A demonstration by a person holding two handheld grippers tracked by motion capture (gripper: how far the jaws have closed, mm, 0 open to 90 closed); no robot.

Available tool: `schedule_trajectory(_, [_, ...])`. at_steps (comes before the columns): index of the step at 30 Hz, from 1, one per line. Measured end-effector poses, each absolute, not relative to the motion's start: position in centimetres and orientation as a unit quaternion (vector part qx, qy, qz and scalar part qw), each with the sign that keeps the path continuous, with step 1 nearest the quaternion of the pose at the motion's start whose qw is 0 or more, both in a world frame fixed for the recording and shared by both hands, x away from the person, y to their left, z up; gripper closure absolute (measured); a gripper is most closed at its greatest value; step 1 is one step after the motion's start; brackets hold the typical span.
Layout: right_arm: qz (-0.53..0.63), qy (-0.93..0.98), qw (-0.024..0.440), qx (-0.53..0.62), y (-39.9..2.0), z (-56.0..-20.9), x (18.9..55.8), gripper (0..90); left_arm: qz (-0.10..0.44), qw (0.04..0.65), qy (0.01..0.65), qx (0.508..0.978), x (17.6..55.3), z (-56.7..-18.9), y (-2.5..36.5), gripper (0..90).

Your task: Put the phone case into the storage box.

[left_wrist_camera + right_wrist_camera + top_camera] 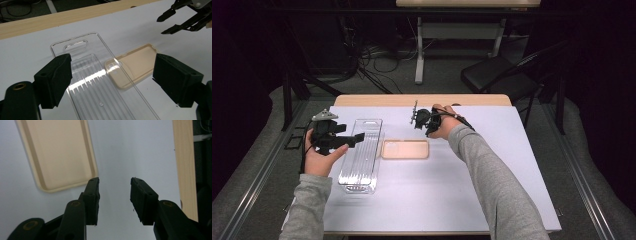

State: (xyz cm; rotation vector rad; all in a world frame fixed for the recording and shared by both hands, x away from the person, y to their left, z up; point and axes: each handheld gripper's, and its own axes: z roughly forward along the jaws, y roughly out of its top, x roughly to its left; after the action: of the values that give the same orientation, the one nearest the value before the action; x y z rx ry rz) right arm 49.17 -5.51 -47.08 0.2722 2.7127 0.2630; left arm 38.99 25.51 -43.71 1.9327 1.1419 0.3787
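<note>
Hand-held grippers (pixel 357 137) (pixel 414 116) hover open; clear tray (pixel 362 150) empty, beige case (pixel 405 149) beside it.

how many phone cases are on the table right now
1: a beige phone case lying flat on the white table, mid-table, with one end under the edge of the clear plastic tray. No others visible.

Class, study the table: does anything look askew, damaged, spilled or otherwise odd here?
One oddity: the beige phone case has a corner tucked under the rim of the clear plastic tray, seen in the left gripper view. Nothing looks spilled or broken. Both tongs hang open, holding nothing.
</note>
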Motion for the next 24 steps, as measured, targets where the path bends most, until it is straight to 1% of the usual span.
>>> schedule_trajectory(8, [0.094, 0.972, 0.191, 0.100, -4.7, -47.2, 49.4, 59.5, 0.150, 0.418, 0.459, 0.769, 39.1, -43.8, 25.7, 15.9])
schedule_trajectory(11, [0.110, 0.971, 0.185, 0.107, -4.5, -47.4, 49.7, 62.5, 0.149, 0.417, 0.460, 0.770, 39.1, -43.9, 25.8, 15.9])
schedule_trajectory(19, [0.128, 0.969, 0.184, 0.100, -3.5, -47.6, 49.8, 66.1, 0.150, 0.417, 0.462, 0.768, 39.1, -44.0, 25.9, 15.9])
schedule_trajectory(24, [0.124, 0.972, 0.179, 0.086, -2.8, -48.1, 49.9, 65.5, 0.150, 0.418, 0.462, 0.768, 39.0, -44.0, 25.9, 15.9])
